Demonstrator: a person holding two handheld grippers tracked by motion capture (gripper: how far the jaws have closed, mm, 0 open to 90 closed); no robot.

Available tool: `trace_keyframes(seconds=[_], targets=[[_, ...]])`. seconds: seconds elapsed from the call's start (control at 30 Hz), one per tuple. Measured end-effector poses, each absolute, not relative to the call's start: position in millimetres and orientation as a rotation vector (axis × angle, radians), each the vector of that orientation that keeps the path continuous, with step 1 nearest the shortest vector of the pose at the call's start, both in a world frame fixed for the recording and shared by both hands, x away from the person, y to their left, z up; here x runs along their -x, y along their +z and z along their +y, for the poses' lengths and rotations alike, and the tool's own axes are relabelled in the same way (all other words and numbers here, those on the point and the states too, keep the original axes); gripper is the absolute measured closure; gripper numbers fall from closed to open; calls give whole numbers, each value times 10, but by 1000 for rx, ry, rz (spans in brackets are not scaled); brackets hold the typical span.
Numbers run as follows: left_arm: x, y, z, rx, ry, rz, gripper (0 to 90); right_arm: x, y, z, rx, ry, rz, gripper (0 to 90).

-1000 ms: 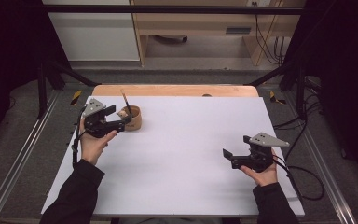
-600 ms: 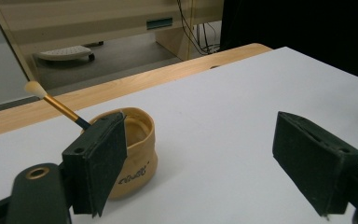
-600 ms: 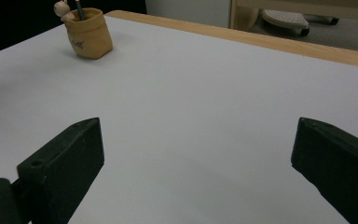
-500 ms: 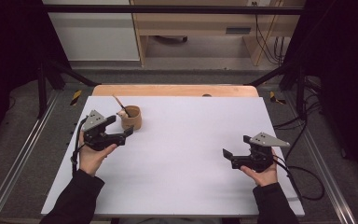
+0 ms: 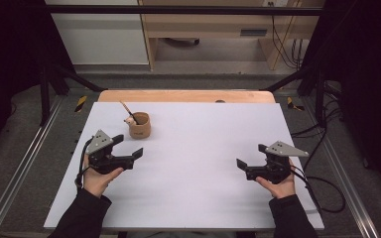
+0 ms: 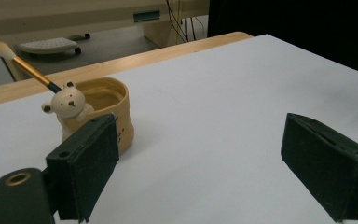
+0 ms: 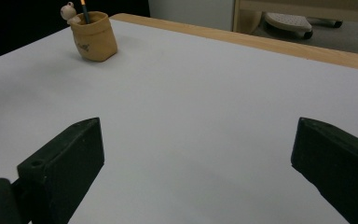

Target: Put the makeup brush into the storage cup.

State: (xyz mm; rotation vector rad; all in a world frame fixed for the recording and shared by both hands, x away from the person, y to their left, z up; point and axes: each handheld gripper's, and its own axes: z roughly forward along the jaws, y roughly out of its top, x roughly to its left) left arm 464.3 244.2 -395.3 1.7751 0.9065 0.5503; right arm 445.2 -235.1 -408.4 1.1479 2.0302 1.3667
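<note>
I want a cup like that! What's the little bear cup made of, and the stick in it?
The bear cup looks like glazed ceramic: smooth, tan, softly shiny. The stick seems wooden, orange-brown, with a pale soft tip; it may be a brush.

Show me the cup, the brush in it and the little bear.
cup [image 6: 121,119]: left gripper view, on its tan side wall.
brush [image 6: 28,70]: left gripper view, on the orange handle above the bear.
bear [image 6: 69,100]: left gripper view, on its white face at the cup's rim.
</note>
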Motion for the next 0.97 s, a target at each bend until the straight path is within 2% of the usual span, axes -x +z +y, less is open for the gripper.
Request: trace_keyframes(seconds=[0.97], targets=[[-4497,-4215,2646,-1803,535,935,67,-4419,-4102,-2333,-1137,1366,2045,28]])
